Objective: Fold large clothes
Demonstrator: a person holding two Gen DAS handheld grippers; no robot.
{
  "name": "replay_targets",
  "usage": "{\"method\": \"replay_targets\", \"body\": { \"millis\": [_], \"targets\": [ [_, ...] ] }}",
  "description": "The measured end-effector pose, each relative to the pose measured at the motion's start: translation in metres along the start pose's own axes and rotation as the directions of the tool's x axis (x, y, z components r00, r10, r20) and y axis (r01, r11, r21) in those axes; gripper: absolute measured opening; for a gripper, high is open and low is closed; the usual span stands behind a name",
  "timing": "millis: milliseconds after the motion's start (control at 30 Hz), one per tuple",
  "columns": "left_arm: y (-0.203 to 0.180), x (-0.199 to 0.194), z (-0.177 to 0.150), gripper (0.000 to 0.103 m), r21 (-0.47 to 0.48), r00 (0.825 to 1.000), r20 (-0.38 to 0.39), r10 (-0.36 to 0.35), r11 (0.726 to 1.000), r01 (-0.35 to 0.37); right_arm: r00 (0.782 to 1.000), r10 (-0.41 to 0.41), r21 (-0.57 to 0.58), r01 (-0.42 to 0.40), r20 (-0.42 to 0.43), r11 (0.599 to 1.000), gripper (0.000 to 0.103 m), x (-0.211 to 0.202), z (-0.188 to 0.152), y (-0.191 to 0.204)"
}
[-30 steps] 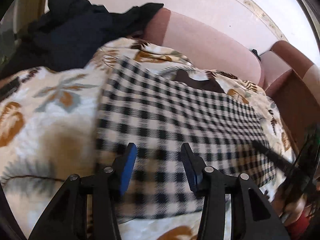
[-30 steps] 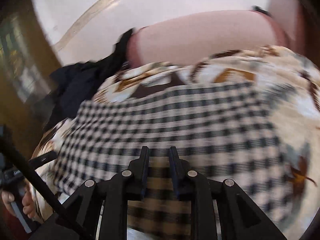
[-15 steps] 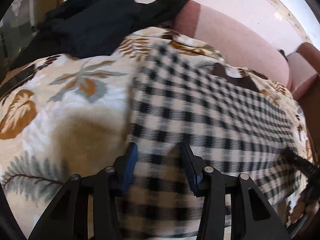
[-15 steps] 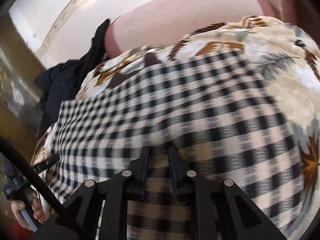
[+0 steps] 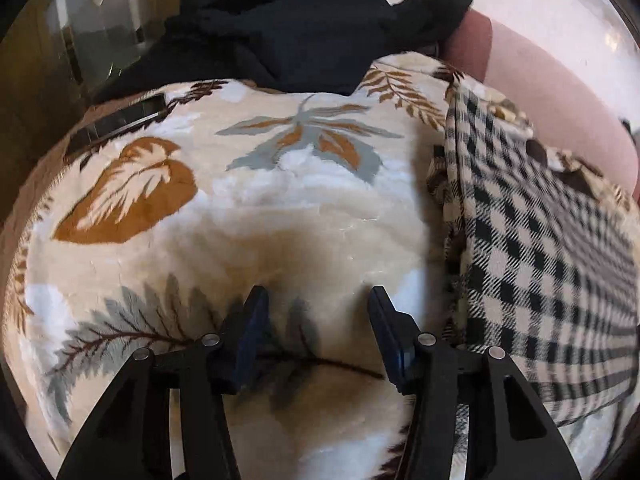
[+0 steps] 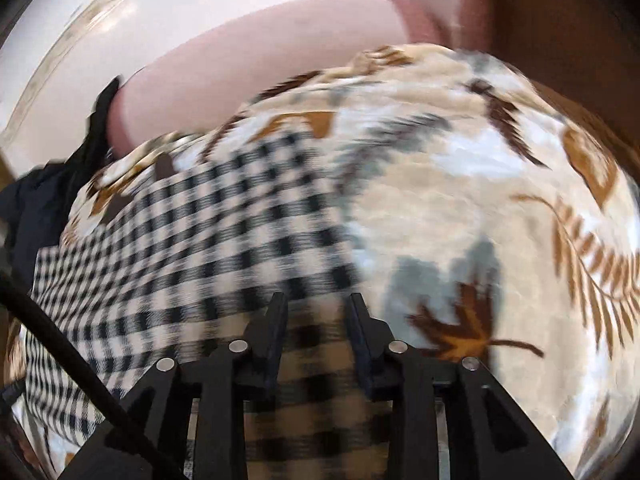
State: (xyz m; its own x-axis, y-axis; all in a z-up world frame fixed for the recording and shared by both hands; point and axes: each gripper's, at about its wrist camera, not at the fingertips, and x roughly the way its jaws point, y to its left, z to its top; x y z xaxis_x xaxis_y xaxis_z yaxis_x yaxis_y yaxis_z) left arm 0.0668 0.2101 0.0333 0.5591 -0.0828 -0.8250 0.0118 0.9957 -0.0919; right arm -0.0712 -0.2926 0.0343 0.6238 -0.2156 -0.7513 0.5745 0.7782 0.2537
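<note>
Both grippers have just let go of the checked garment, and both sets of jaws have just been opening. Treat the fold in hand as laid down, and judge the next step to be a fresh grip for a further fold.

**Left side.** Your left gripper now stands over the leaf-print blanket, jaws moderately wide, with nothing between the pads. A second ago the checked cloth lay between those fingers — it now lies to the right of them, its folded left edge running from far to near just beside the right finger. Far left, a dark pile of clothes rests at the far end of the blanket, touching it. A flat dark strip lies on the blanket's left margin; what it is cannot be told.

**Right side.** Your right gripper has its jaws narrowly apart. Checked cloth still shows between them, but the pads no longer pinch it as they did a second ago. The picture is blurred, so contact cannot be ruled out. The garment's right edge lies just far of the fingers, with bare blanket to the right.

**Room for moving.** The pink sofa back bounds the far side. Open blanket lies to the left and right of the garment — work there, clear of the dark pile.
</note>
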Motion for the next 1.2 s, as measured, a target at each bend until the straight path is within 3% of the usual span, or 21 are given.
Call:
{"method": "replay_targets", "body": {
  "millis": [200,367,567,933,1100,1200],
  "targets": [
    [-0.012,-0.019,0.003,0.052,-0.011,0.998,0.043,-0.054,0.998,0.055,0.999,0.018,0.001,-0.018,0.051,1.000,0.036,-0.015,0.004,0.004],
    [-0.035,-0.029,0.000,0.052,0.061,0.996,0.084,-0.031,0.998,0.026,0.994,0.061,-0.162,-0.045,0.094,0.986,0.041,-0.032,-0.008,0.051],
    [-0.053,-0.032,-0.003,0.052,0.129,0.995,0.103,-0.013,0.992,0.000,0.991,0.103,-0.369,-0.063,0.090,0.927,0.048,-0.041,-0.039,0.101],
    [-0.061,-0.031,-0.006,0.052,0.169,0.994,0.106,0.001,0.985,-0.019,0.990,0.132,-0.683,-0.057,0.058,0.729,0.052,-0.044,-0.113,0.166],
    [-0.061,-0.030,-0.006,0.052,0.170,0.995,0.102,0.002,0.985,-0.020,0.983,0.143,-0.785,0.000,0.113,0.620,0.052,-0.053,-0.147,0.187],
    [-0.061,-0.029,-0.007,0.052,0.172,0.995,0.102,0.005,0.985,-0.022,0.978,0.162,-0.806,0.008,0.129,0.592,0.052,-0.059,-0.156,0.192]
  ]
}}
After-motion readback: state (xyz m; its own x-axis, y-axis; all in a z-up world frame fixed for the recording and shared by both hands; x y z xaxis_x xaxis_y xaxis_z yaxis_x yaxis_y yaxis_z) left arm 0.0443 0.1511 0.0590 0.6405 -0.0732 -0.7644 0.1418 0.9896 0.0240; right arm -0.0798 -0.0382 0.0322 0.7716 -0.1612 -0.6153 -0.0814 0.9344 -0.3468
